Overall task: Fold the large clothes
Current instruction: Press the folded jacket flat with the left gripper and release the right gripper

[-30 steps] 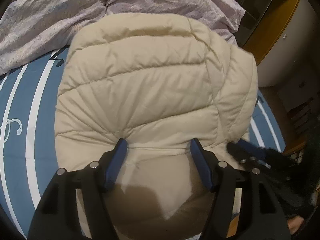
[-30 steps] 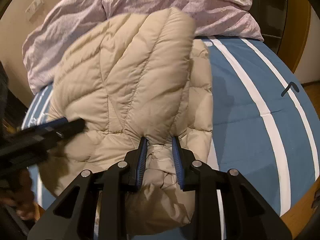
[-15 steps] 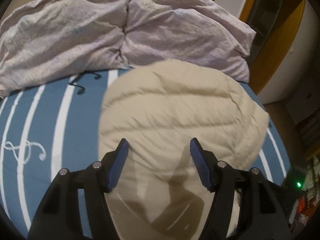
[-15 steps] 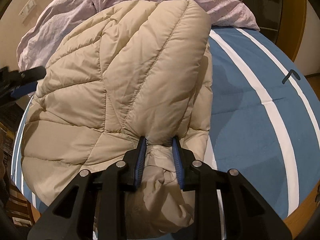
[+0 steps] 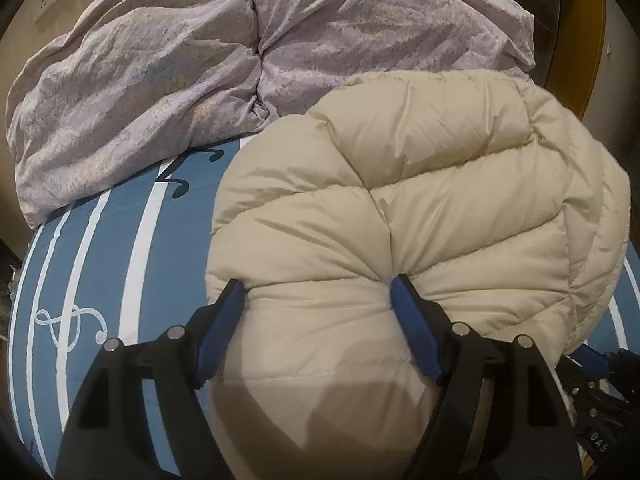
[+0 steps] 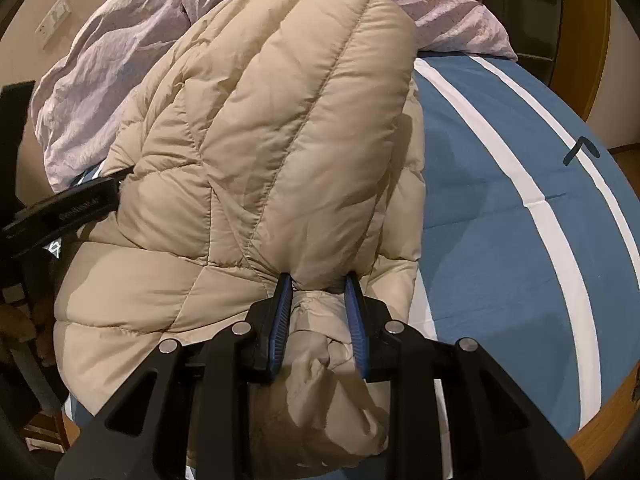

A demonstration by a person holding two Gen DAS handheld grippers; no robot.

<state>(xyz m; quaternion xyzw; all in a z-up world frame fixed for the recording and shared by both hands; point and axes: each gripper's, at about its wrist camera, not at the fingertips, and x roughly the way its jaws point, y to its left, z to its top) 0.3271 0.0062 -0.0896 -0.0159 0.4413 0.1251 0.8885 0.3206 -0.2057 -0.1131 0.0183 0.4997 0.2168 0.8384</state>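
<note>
A cream quilted down jacket (image 5: pixel 420 216) lies bunched on the blue bed with white stripes (image 5: pixel 132 264). My left gripper (image 5: pixel 318 290) has its jaws wide apart, pressed around a puffy fold at the jacket's near edge, without pinching it. My right gripper (image 6: pixel 318 284) is shut on a bunched part of the jacket (image 6: pixel 288 152) and holds it above the bed (image 6: pixel 500 208). The left gripper's black body shows at the left of the right wrist view (image 6: pixel 60 208). The right gripper's tip peeks in at the lower right of the left wrist view (image 5: pixel 592 364).
A crumpled lilac duvet (image 5: pixel 168 80) lies across the head of the bed, also in the right wrist view (image 6: pixel 100 60). A wooden bed frame edge (image 6: pixel 600 412) runs along the lower right. A dark doorway with wood trim (image 5: pixel 576 32) stands at the far right.
My left gripper, open throughout, has come back down onto the jacket's near edge after lifting clear half a second ago. My right gripper stays shut on the jacket, which has settled lower.
</note>
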